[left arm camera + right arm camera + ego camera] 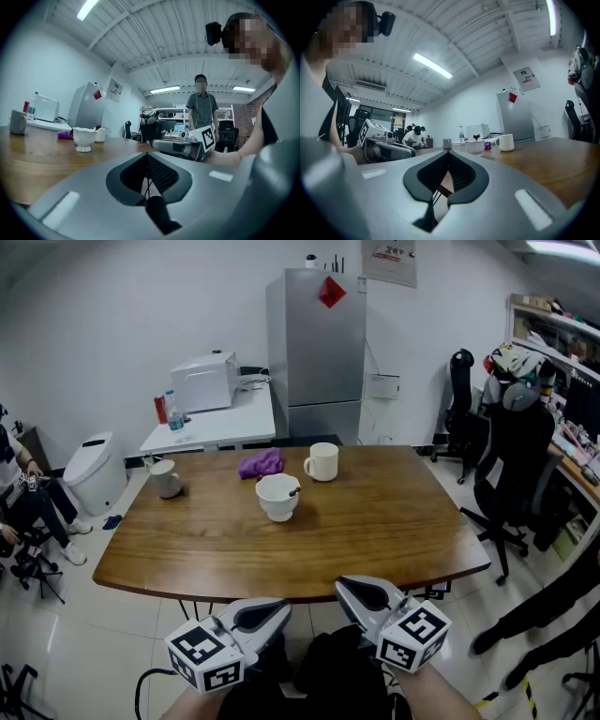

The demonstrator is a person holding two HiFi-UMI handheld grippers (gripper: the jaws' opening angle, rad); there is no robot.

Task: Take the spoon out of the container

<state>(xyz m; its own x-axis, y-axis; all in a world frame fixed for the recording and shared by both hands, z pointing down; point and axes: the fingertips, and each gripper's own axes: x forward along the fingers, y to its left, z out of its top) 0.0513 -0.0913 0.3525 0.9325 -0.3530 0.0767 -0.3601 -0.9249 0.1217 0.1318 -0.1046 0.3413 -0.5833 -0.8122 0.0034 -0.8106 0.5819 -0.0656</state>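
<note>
Two grippers hover at the near edge of a wooden table (394,521), both empty. The left gripper (277,607) has its jaws pressed together with nothing between them, and the right gripper (349,588) is likewise clenched on nothing. Each carries one marker cube, and they sit side by side, well short of the tableware.

One white container (277,498) stands near the middle of the table. One spoon (294,490) is inside it, and only the dark end of its handle shows over the right rim; the rest is hidden by the container's wall.

Two mugs are on the table: a white mug (322,462) just beyond and right of the container, and a grey mug (166,478) well off to the left. One purple cloth (261,463) lies crumpled behind the container, left of the white mug.

One grey fridge (314,348) stands against the far wall.

Two other people appear. One is seated at the far left in the head view (19,493), cut off by the frame edge. The other stands (202,105) beyond the right gripper in the left gripper view, with the legs hidden behind that gripper. The bottom edge of the head view cuts off the wearer's forearms.
</note>
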